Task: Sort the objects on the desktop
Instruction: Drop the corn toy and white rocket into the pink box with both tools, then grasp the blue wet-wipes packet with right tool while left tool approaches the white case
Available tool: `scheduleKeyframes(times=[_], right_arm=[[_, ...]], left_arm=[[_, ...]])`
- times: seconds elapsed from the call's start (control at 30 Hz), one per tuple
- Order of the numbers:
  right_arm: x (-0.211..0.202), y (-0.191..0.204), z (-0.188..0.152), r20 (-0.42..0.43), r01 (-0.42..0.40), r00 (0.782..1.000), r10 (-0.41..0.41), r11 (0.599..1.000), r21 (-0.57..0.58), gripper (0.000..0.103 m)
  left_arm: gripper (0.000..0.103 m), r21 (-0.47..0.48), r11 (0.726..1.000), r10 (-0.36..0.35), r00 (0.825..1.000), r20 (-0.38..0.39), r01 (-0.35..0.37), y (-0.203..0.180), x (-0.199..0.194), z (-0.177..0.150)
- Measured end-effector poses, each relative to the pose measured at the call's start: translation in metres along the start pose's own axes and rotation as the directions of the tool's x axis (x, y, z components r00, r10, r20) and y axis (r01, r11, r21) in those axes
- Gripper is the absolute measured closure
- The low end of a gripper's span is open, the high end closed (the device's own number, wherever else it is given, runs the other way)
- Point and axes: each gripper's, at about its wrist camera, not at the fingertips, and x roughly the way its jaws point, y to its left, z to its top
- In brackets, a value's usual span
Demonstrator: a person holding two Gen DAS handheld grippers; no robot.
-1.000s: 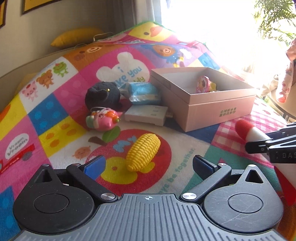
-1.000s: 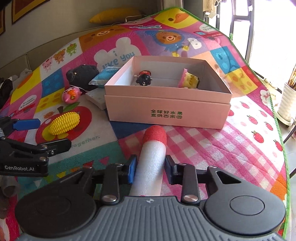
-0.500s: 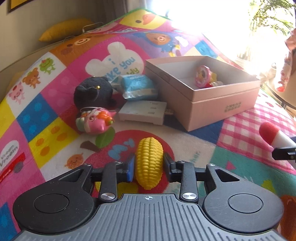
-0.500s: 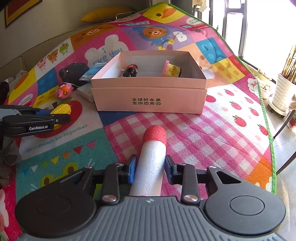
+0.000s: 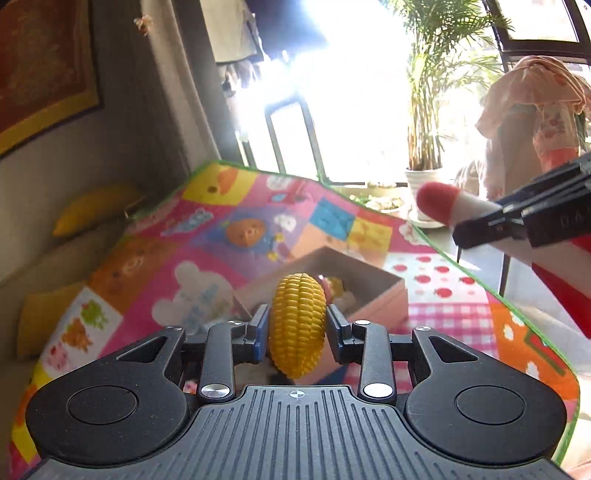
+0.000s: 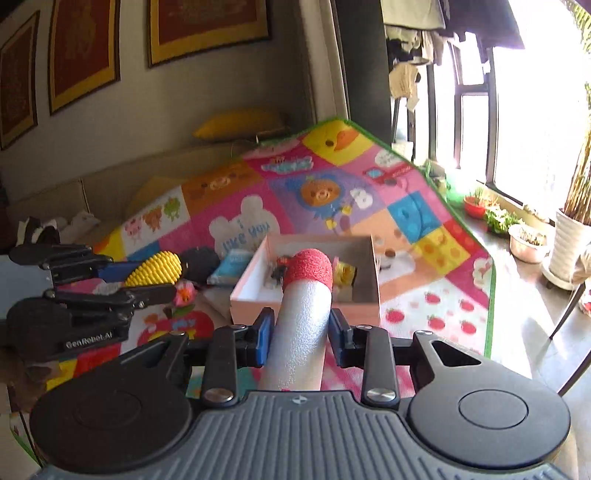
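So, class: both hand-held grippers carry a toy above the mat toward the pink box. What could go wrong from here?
1. The rounded corn is pinched only at its sides by the left hand-held gripper; it might slip.
2. The long foam stick in the right hand-held gripper may overhang the pink box, which already holds toys.

1. I count two hand-held grippers: the left hand-held gripper point(image 5: 297, 328) and the right hand-held gripper point(image 6: 300, 330).
2. One yellow toy corn cob point(image 5: 297, 325).
3. One white foam stick point(image 6: 301, 332) with a red tip.
4. One pink cardboard box point(image 6: 364, 314), open on top.
5. Inside the box I make out at least two small toys: a dark one point(image 6: 277, 271) and a yellow one point(image 6: 345, 273).
6. One colourful play mat point(image 6: 424, 221).
7. One black plush point(image 6: 197, 262).
8. One blue packet point(image 6: 234, 264).
9. One small pink toy point(image 6: 184, 293).
10. Three framed pictures point(image 6: 207, 29) on the wall.
11. One yellow cushion point(image 6: 236, 123).
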Motion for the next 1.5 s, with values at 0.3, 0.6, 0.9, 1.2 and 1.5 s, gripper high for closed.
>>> scheduleKeyframes(times=[0.3, 0.6, 0.9, 1.2, 1.5], right_arm=[[0.067, -0.017, 0.117, 0.076, 0.056, 0.995, -0.057, 0.998, 0.024, 0.072], [0.23, -0.022, 0.112, -0.17, 0.09, 0.983, -0.069, 0.989, 0.121, 0.072], [0.308, -0.012, 0.081, -0.308, 0.17, 0.943, -0.123, 0.977, 0.128, 0.062], [0.312, 0.067, 0.084, -0.284, 0.001, 0.958, -0.028, 0.995, -0.096, 0.047], [0.389, 0.163, 0.054, -0.423, -0.033, 0.895, -0.143, 0.924, -0.382, 0.038]], left_arm=[[0.065, -0.164, 0.984, -0.07, 0.997, -0.02, 0.066, 0.027, 0.116, 0.031], [0.011, -0.289, 0.957, -0.053, 0.993, -0.104, 0.021, 0.071, 0.115, -0.061], [0.002, -0.319, 0.946, -0.002, 0.979, -0.205, -0.064, 0.089, 0.1, -0.135], [0.001, -0.405, 0.909, 0.021, 0.982, -0.19, -0.098, 0.106, 0.103, -0.152], [0.0, -0.431, 0.898, 0.023, 0.986, -0.164, -0.093, 0.107, 0.097, -0.157]])
